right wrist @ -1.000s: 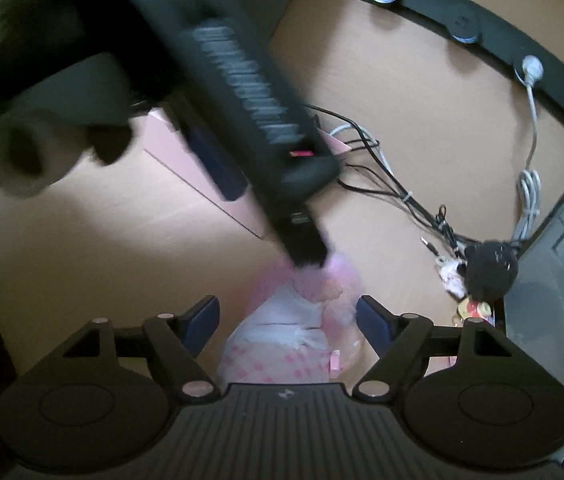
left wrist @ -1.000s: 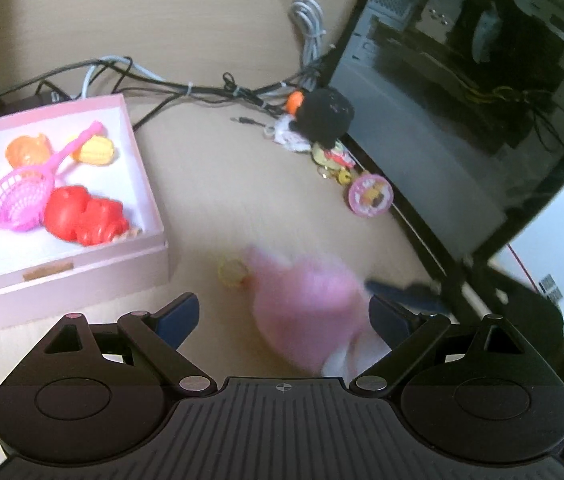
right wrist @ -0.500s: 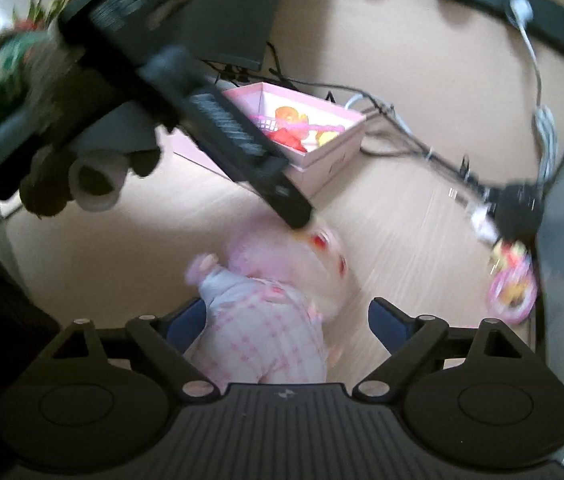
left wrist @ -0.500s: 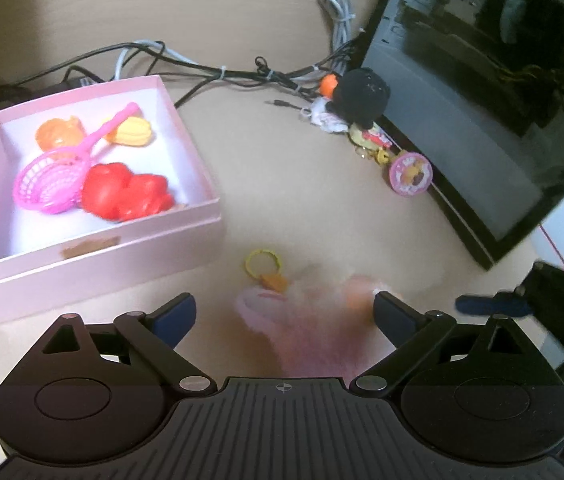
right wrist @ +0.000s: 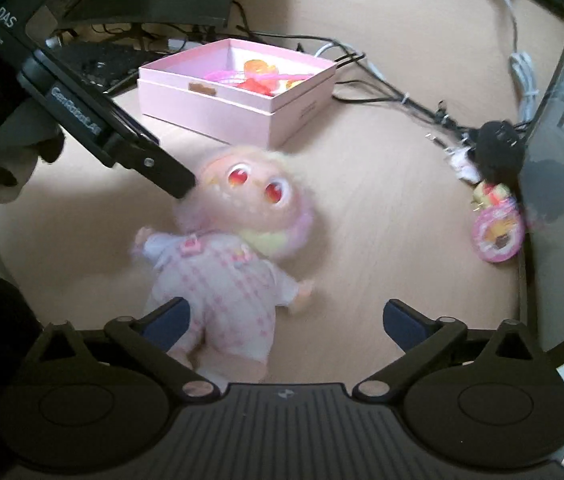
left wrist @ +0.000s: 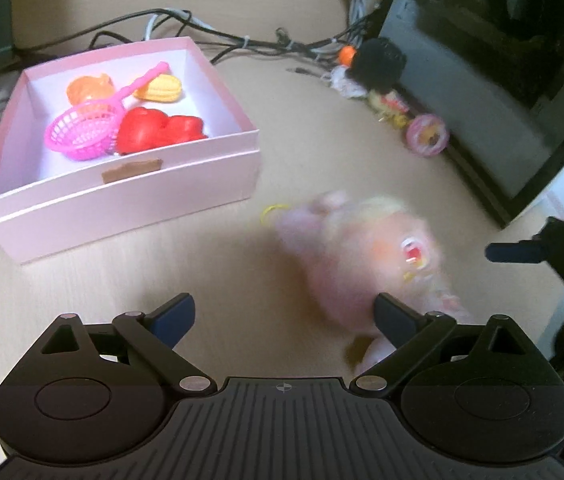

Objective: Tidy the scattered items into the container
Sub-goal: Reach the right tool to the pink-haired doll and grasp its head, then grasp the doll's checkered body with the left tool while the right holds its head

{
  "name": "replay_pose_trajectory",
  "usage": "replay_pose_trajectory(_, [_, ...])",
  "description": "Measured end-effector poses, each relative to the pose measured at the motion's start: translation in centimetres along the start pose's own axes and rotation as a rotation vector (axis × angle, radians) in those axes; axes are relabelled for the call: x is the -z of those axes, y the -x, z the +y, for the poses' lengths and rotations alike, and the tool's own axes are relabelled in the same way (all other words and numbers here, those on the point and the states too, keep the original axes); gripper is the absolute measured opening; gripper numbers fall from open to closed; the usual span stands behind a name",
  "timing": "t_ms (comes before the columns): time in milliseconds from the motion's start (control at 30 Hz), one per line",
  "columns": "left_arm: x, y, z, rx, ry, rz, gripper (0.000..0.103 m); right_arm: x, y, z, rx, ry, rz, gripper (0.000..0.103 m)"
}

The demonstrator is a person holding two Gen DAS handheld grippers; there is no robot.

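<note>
In the right wrist view a pink plush doll (right wrist: 237, 256) in a checked outfit lies face up on the wooden desk (right wrist: 382, 208), its big-eyed head toward the frame's centre and its legs reaching down to the lower left, where they overlap the right gripper's (right wrist: 284, 318) left finger. The jaws of that gripper are opening, wide apart, and the pads do not press on the doll; most of its body lies between and above them, nearer the left finger. From the upper left the left gripper (right wrist: 179, 184) reaches in, one fingertip at the doll's head; whether it touches cannot be told through the blur. In the left wrist view the left gripper (left wrist: 284, 316) has its jaws spread wide with nothing clamped, and the doll (left wrist: 366, 256) shows as a blur at centre right, just above the right finger. The pink box (left wrist: 129, 200) sits in the upper left of that view, near the doll but apart from it, holding a pink toy net (left wrist: 85, 130), a red toy (left wrist: 157, 130), an orange piece (left wrist: 89, 88) and a yellow one (left wrist: 161, 88). A round pink trinket (right wrist: 498, 234) lies at the right edge beside a dark computer case (right wrist: 562, 160).
</note>
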State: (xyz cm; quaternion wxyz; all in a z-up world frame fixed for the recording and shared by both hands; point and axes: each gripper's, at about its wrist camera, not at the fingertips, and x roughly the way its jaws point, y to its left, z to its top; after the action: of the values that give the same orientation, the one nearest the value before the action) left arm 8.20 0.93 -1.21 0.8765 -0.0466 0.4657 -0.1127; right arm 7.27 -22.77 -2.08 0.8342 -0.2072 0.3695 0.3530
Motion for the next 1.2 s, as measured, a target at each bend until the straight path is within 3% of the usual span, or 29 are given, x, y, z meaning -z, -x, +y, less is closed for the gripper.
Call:
replay_pose_trajectory(100, [0.1, 0.1, 0.9, -0.007, 0.036, -0.009, 0.099, 0.5, -0.7, 0.5, 0.03, 0.028, 0.012, 0.103])
replay_pose_trajectory(300, [-1.4, 2.1, 2.0, 0.134, 0.13, -0.099, 0.099, 0.7, 0.1, -0.1, 0.027, 0.015, -0.011, 0.103])
replay_pose_trajectory(400, [-1.6, 2.2, 0.7, 0.168, 0.05, -0.073, 0.099, 0.0, 1.7, -1.0, -0.009, -0.021, -0.05, 0.103])
replay_pose_trajectory(567, [0.1, 2.2, -1.4, 0.21, -0.057, -0.002, 0.099, -1.8, 3.0, -4.5, -0.07, -0.223, -0.133, 0.103])
replay_pose_trajectory(700, [1.2, 1.6, -2.7, 0.268, -0.088, 0.061, 0.098, -3.0, 1.0, -7.8, -0.204, -0.475, -0.142, 0.103])
replay_pose_trajectory(733, [1.4, 1.3, -3.1, 0.283, -0.086, 0.076, 0.092, -3.3, 0.1, -8.4, -0.246, -0.523, -0.137, 0.102])
replay_pose_trajectory(767, [1.5, 0.9, -3.4, 0.296, -0.085, 0.092, 0.073, -3.6, -0.9, -8.9, -0.276, -0.565, -0.121, 0.1])
replay_pose_trajectory(800, [1.5, 0.4, -3.9, 0.285, -0.092, 0.11, 0.067, -3.9, -1.9, -9.1, -0.292, -0.592, -0.1, 0.098])
replay_pose_trajectory(967, [1.6, -1.3, -4.7, 0.243, -0.063, 0.14, 0.061, -5.0, -6.0, -9.2, -0.29, -0.616, 0.015, 0.098])
replay_pose_trajectory(1033, [1.5, -1.0, -5.2, 0.214, -0.087, 0.116, 0.059, -4.9, -6.9, -9.2, -0.335, -0.657, 0.044, 0.093])
replay_pose_trajectory(1100, [1.6, -0.7, -5.8, 0.183, -0.117, 0.097, 0.058, -4.6, -7.4, -9.3, -0.384, -0.711, 0.062, 0.08])
replay_pose_trajectory(1200, [1.6, -0.4, -6.5, 0.141, -0.166, 0.08, 0.058, -4.8, -6.8, -8.8, -0.358, -0.699, 0.046, 0.077])
